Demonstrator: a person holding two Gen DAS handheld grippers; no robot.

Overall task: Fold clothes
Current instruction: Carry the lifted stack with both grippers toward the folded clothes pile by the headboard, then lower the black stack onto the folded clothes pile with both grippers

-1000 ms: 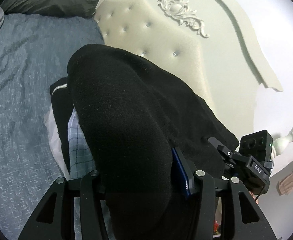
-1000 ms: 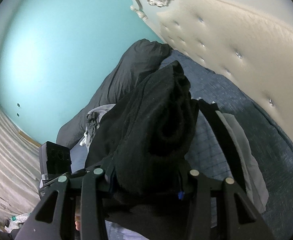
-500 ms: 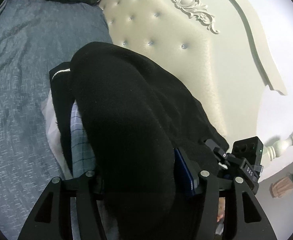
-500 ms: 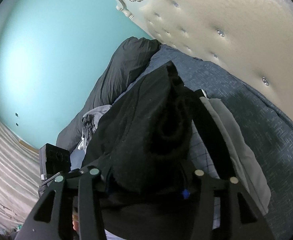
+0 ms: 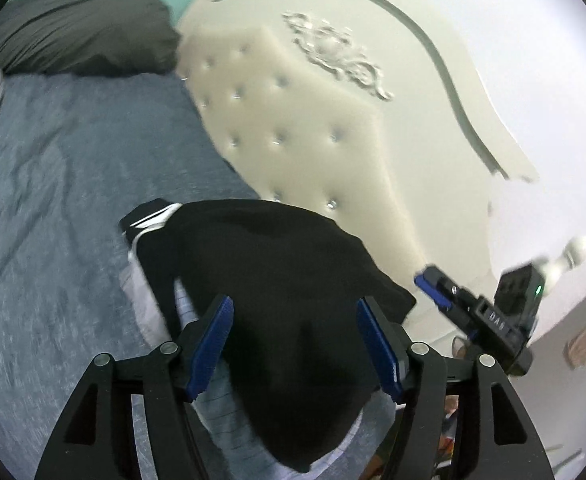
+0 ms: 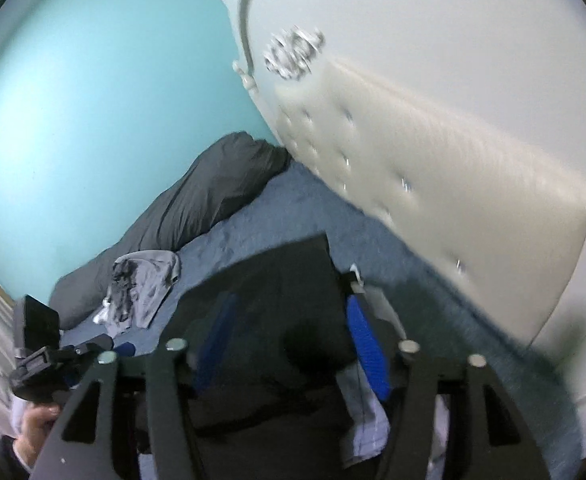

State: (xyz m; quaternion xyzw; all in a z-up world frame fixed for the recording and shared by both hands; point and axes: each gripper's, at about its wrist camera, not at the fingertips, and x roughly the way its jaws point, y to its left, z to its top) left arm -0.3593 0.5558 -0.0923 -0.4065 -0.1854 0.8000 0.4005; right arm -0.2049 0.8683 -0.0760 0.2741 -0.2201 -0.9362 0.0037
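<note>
A folded black garment [image 5: 277, 264] lies flat on top of a stack of folded clothes on the bed. Under it show a checked shirt [image 5: 221, 408] and a black piece with white stripes [image 5: 149, 220]. My left gripper [image 5: 293, 336] hovers just above the near edge of the black garment, its blue pads [image 5: 213, 340] wide apart and holding nothing. In the right wrist view the same black garment [image 6: 277, 292] lies below my right gripper [image 6: 289, 332], which is also open with nothing gripped. Both views are motion-blurred.
The blue-grey bed sheet [image 5: 53, 160] stretches to the left. A tufted cream headboard [image 5: 293, 140] stands close behind the stack. A dark pillow [image 6: 197, 208] lies along the teal wall, with a crumpled grey garment [image 6: 141, 284] in front of it. A hand [image 6: 33, 428] shows low left.
Both grippers were shut on the bunched black garment held up over the stack. They have now opened and pulled back, and the garment lies flat on the stack.
</note>
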